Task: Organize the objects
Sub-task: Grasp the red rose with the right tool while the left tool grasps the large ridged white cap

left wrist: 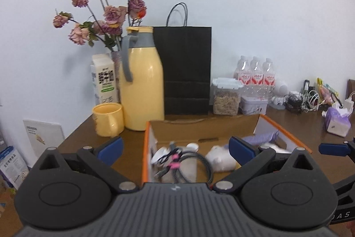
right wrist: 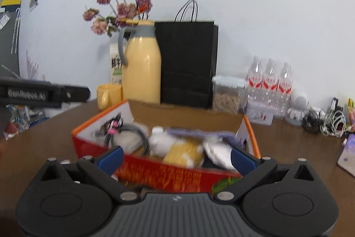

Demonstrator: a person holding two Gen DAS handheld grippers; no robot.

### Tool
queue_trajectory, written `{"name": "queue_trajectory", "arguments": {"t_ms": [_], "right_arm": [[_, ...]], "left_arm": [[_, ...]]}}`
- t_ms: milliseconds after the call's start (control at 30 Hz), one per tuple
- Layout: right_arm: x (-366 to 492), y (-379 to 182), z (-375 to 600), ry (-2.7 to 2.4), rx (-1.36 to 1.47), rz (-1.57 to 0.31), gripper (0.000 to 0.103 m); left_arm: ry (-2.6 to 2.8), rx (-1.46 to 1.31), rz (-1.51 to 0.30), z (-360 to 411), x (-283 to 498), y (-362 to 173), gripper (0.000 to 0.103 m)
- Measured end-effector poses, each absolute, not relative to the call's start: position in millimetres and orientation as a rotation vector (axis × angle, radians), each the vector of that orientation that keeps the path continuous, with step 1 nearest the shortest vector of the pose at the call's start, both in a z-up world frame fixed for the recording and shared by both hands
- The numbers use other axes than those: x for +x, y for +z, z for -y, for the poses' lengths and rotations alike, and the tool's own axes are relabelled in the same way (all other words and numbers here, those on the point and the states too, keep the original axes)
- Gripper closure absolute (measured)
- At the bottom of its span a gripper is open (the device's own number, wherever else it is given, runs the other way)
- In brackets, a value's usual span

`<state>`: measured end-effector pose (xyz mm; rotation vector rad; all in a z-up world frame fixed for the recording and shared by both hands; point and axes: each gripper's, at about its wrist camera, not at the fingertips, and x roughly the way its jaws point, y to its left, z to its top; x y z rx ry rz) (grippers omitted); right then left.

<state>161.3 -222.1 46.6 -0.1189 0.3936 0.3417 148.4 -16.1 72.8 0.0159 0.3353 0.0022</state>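
Brown worktop (left wrist: 288,123) against a white wall; yellow jug (left wrist: 143,81), black paper bag (left wrist: 187,70) and water bottles (left wrist: 255,72) line the back. Open cardboard box (right wrist: 165,172) (orange rim, red front) sits mid-worktop, holding bundled cables (left wrist: 177,161), a white plush item (left wrist: 219,158), a yellow item (right wrist: 184,151) and a silver pouch (right wrist: 218,152). Left claw (left wrist: 176,146) is spread wide and empty over the box's left side. Right claw (right wrist: 176,158) is spread wide and empty at the box's front wall. Contact with the box can't be told.

A brown wooden table (left wrist: 295,123) stands against a plain white wall (left wrist: 255,3).
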Motion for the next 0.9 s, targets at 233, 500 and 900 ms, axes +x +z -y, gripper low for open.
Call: {"name": "queue_trajectory", "arguments": {"t_ms": [233,500,900], "right_arm": [[146.9,12.6,225.2,0.33,-0.131,-0.507,0.0],[142.9,-16.6,225.4,0.331,-0.121,-0.587,0.0],[143.6,-24.9,226.9,0.335,-0.09,-0.578,0.007]], "left_arm": [[0.052,0.043,-0.403,-8.1,127.9,54.6,0.0],[0.078,0.033,-0.517,-34.9,124.2,16.5,0.0],[0.024,-0.07,-0.612,-50.7,148.8,-19.8,0.006]]}}
